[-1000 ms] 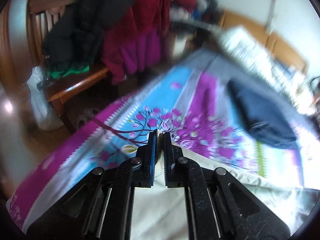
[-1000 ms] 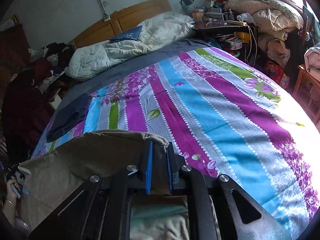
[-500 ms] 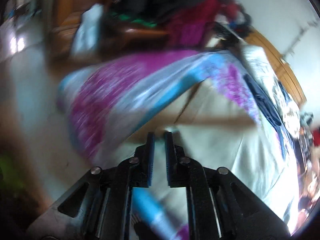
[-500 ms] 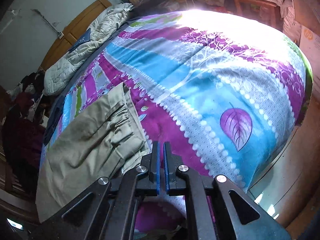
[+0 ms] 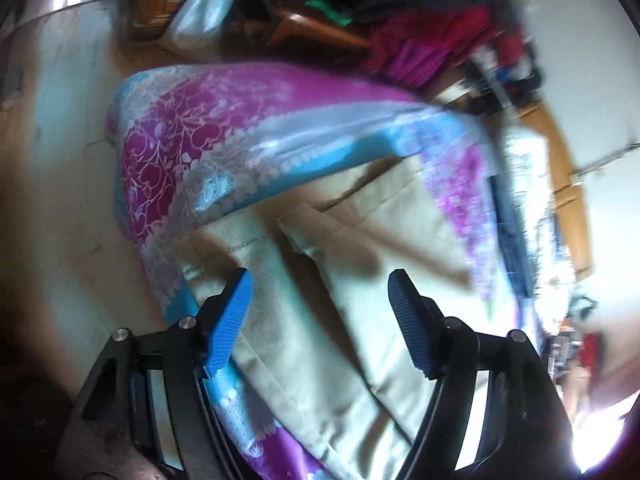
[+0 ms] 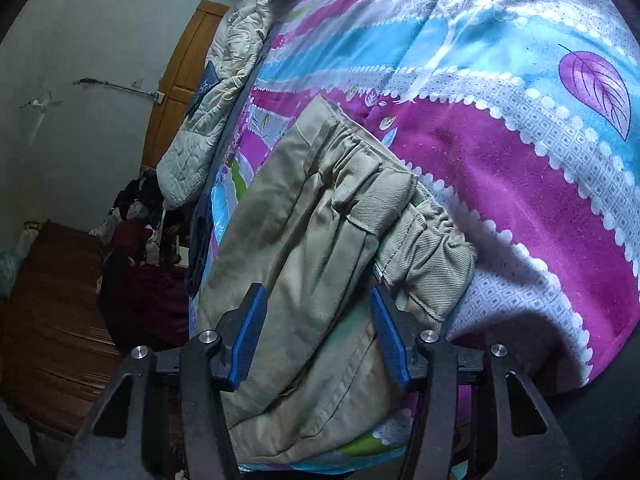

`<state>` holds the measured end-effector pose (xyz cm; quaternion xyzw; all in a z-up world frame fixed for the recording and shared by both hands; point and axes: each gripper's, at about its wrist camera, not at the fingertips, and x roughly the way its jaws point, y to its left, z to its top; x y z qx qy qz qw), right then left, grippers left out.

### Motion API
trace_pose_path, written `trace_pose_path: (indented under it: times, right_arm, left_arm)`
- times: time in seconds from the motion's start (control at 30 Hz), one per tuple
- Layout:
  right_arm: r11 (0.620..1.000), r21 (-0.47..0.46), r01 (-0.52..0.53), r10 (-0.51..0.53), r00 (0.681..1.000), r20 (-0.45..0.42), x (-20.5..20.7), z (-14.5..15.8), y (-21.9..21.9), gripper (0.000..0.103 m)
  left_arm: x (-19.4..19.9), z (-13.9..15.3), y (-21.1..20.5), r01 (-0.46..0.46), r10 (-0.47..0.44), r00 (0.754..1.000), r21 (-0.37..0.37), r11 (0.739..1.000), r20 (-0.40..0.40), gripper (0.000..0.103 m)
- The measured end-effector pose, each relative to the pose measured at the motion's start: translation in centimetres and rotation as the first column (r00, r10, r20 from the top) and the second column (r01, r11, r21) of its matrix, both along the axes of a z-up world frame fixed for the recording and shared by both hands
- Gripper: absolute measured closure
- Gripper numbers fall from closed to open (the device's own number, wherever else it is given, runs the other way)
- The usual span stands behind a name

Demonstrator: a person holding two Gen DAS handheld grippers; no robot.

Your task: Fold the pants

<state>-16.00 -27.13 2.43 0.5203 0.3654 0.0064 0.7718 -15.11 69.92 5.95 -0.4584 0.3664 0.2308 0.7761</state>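
Observation:
Beige pants (image 6: 320, 248) lie folded on the striped purple and blue bedspread (image 6: 500, 128), their gathered waistband (image 6: 400, 200) toward the right. In the left wrist view the pants (image 5: 360, 280) show their leg ends and hems, blurred by motion. My left gripper (image 5: 320, 280) hangs open above the cloth with nothing between its blue pads. My right gripper (image 6: 316, 304) is open too, its fingers spread over the upper part of the pants near the bed's edge, holding nothing.
A rumpled white quilt (image 6: 208, 112) lies by the wooden headboard (image 6: 180, 72). A dark blue garment (image 6: 198, 248) lies at the bed's far side. A wooden chair piled with dark and red clothes (image 5: 420, 20) and a white bag (image 5: 204, 12) stand on the floor beside the bed.
Both grippers, shut a second ago, have let go of the pants and opened. The pants now lie folded on the bed. Both cameras have swung round toward the bed's edge.

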Motion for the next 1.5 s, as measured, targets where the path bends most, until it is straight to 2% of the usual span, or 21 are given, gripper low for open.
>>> trace_pose_path:
  times: [0.03,0.07,0.1,0.13,0.23,0.43,0.53,0.63,0.73,0.8,0.83,0.9,0.97,1.03,1.13,1.23,1.3,1.33,1.37,1.47,1.5]
  right_arm:
    - [1.000,0.011,0.004,-0.005,1.000,0.009,-0.1,-0.1,0.0,0.045]
    - [1.000,0.025,0.005,-0.005,1.000,0.019,-0.2,-0.2,-0.1,0.045]
    - [0.999,0.036,0.005,-0.006,1.000,0.025,-0.2,-0.3,-0.2,0.045]
    - [0.999,0.047,0.007,-0.008,1.000,0.027,-0.3,-0.4,-0.3,0.045]
    - [0.995,0.093,0.031,-0.036,0.998,0.050,-0.3,-0.9,-0.7,0.045]
    - [0.999,0.047,0.003,-0.007,0.997,0.080,2.3,-0.8,-0.7,0.043]
    - [1.000,-0.014,0.015,-0.015,0.998,0.060,3.3,-0.5,-0.6,0.053]
    - [1.000,0.014,0.024,-0.025,0.998,0.065,3.0,-0.6,-0.8,0.054]
    - [1.000,0.001,0.006,-0.006,0.997,0.078,3.7,-0.6,-0.9,0.055]
    - [0.999,-0.037,0.007,-0.004,0.997,0.077,4.1,-0.4,-0.8,0.068]
    - [0.998,-0.056,0.019,-0.014,0.996,0.088,4.1,-0.1,-0.8,0.084]
    - [0.995,-0.093,0.042,-0.032,0.994,0.102,3.5,0.7,-0.4,0.087]
    - [0.984,-0.176,0.021,-0.009,0.998,0.064,4.1,1.5,0.3,0.092]
    - [0.980,-0.200,0.001,0.005,1.000,0.029,4.8,2.1,0.3,0.094]
    - [0.969,-0.245,-0.021,0.045,0.995,0.090,5.5,5.7,0.6,0.095]
    - [0.956,-0.294,-0.027,0.087,0.977,0.194,3.6,10.2,0.9,0.095]
    - [0.952,-0.304,-0.024,0.087,0.977,0.195,1.4,10.6,0.4,0.095]
    - [0.949,-0.313,-0.044,0.097,0.983,0.156,0.7,9.8,0.2,0.095]
    - [0.944,-0.323,-0.070,0.107,0.989,0.098,0.2,8.6,0.1,0.095]
    - [0.950,-0.299,-0.090,0.086,0.996,-0.026,-0.4,5.1,0.1,0.095]
    - [0.951,-0.295,-0.087,0.081,0.996,-0.033,-0.4,4.7,0.1,0.095]
  left_arm:
    - [0.2,0.0,-0.2,0.001,-0.001,1.000,0.001,1.000,-0.013,0.036]
    - [0.7,0.1,-0.5,0.015,-0.015,1.000,0.023,1.000,-0.015,0.063]
    - [1.3,0.4,-0.7,0.042,-0.042,0.999,0.037,0.998,-0.004,0.084]
    - [1.8,0.4,-0.9,0.077,-0.077,0.997,0.041,0.996,0.003,0.100]
    - [2.9,1.4,-1.7,0.094,-0.096,0.995,0.125,0.988,0.006,0.101]
    - [3.5,1.9,-1.3,0.084,-0.088,0.996,0.124,0.989,0.024,0.101]
    - [3.8,1.9,-1.4,0.085,-0.087,0.996,0.121,0.989,0.008,0.101]
    - [3.8,1.5,-1.0,0.071,-0.071,0.997,0.089,0.993,-0.001,0.101]
    - [3.6,1.2,-1.2,0.080,-0.081,0.997,0.096,0.992,0.003,0.101]
    - [3.6,0.8,-1.2,0.075,-0.075,0.997,0.091,0.993,-0.006,0.101]
    - [3.5,0.6,-1.1,0.067,-0.067,0.998,0.080,0.994,-0.006,0.101]
    - [3.2,0.4,-1.0,0.058,-0.058,0.998,0.065,0.996,0.006,0.101]
    - [3.1,0.6,-1.1,0.065,-0.066,0.998,0.074,0.995,0.010,0.101]
    - [3.4,0.6,-1.1,0.078,-0.078,0.997,0.080,0.994,-0.005,0.101]
    - [3.9,1.3,-0.5,0.076,-0.077,0.997,0.038,0.996,0.027,0.101]
    - [3.2,4.3,-0.4,0.095,-0.100,0.986,0.047,0.994,0.133,0.101]
    - [1.4,5.4,-0.7,0.103,-0.116,0.977,0.082,0.991,0.180,0.101]
    - [0.4,5.2,-0.9,0.102,-0.119,0.978,0.108,0.989,0.173,0.101]
    - [-0.5,3.7,-0.9,0.110,-0.126,0.985,0.130,0.985,0.121,0.101]
    - [-2.1,-2.2,-0.3,0.095,-0.095,0.995,0.030,0.995,-0.006,0.101]
    - [-2.8,-3.1,-0.2,0.073,-0.073,0.997,0.010,0.997,0.022,0.101]
